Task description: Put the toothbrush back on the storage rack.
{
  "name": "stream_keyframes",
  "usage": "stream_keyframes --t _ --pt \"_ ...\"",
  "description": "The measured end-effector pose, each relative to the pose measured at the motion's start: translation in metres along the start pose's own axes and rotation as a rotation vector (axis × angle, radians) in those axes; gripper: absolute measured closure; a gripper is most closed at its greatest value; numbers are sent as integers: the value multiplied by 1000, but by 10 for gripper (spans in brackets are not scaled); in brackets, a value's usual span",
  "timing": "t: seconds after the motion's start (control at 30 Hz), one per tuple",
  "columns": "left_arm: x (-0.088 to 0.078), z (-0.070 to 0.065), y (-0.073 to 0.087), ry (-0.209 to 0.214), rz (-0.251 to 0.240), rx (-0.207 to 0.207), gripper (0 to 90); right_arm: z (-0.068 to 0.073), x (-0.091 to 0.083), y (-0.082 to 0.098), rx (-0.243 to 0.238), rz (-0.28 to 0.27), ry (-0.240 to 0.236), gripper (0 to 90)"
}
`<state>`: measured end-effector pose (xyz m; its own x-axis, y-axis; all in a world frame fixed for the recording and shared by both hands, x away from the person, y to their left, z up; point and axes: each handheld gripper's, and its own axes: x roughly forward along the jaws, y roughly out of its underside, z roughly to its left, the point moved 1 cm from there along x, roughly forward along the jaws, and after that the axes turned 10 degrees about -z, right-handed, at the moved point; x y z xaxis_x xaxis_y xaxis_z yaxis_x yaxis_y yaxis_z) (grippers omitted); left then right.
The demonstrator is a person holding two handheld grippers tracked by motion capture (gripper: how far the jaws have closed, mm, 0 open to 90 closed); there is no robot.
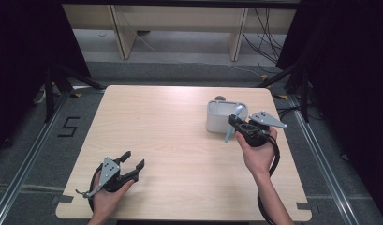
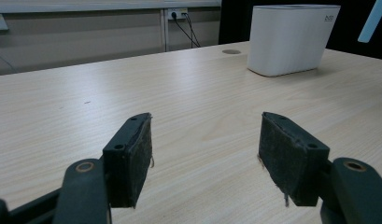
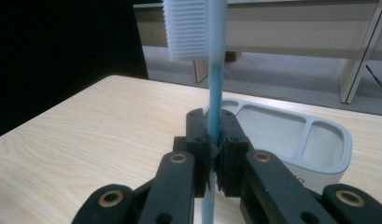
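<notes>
I am holding a light-blue toothbrush (image 3: 213,93) in my right gripper (image 3: 214,154), whose jaws are clamped tight on the handle. In the right gripper view the brush is standing upright between the jaws, its white bristle head (image 3: 186,29) up top and facing left, the handle running down past the pads and out of the bottom of the frame. In the high view the right gripper (image 1: 237,123) is hovering at the right of the bench (image 1: 170,140), just in front of the holder (image 1: 219,119), with the toothbrush (image 1: 232,124) sticking out of both sides of the jaws and tilted, one end over the holder's rim.

The holder (image 3: 319,154) is a white, rounded tub with separate compartments in its top; it is sitting on the bench just behind my right gripper in that gripper's view. The toothbrush is not in any compartment; it is up in the air in my grip.

My left gripper (image 1: 134,161) is resting low at the near left of the bench, well apart from the holder. Its jaws are standing wide open with nothing between them. In the left gripper view the holder (image 2: 291,39) is showing far off at the upper right, with a tip of the toothbrush (image 2: 373,21) beside it.
</notes>
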<state>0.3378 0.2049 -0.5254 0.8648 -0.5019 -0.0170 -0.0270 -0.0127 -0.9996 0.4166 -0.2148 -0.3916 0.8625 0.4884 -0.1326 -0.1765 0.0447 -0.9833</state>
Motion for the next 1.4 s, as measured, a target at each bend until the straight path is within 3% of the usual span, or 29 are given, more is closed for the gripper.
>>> stream_keyframes --t 0.43,0.47,0.73,0.77,0.97,1.0,1.03,1.23,1.27,1.4 --pt "0 -1 0 1 -3 -2 346 -15 5 -19 -21 -37 56 855" --pt "0 -1 0 1 -3 -2 346 -18 5 -22 -28 -46 77 855" --pt "0 -1 0 0 -2 1 348 -28 8 -31 -3 -72 110 855" --pt "0 -1 0 0 -2 1 348 -30 8 -32 -21 -77 110 855" --pt "0 -1 0 -1 -2 -2 347 -37 9 -36 -8 -86 131 855" --pt "0 -1 0 -1 -2 -2 347 -39 9 -37 -23 -90 132 855" --pt "0 -1 0 -1 -2 -2 347 -39 10 -37 -6 -96 134 855" --pt "0 -1 0 0 -3 -6 348 -46 11 -47 -28 -113 153 855" --pt "0 -1 0 0 -3 -6 348 -45 11 -48 -8 -108 154 855" --pt "0 -1 0 0 -3 -7 348 -47 12 -49 -13 -111 169 855"
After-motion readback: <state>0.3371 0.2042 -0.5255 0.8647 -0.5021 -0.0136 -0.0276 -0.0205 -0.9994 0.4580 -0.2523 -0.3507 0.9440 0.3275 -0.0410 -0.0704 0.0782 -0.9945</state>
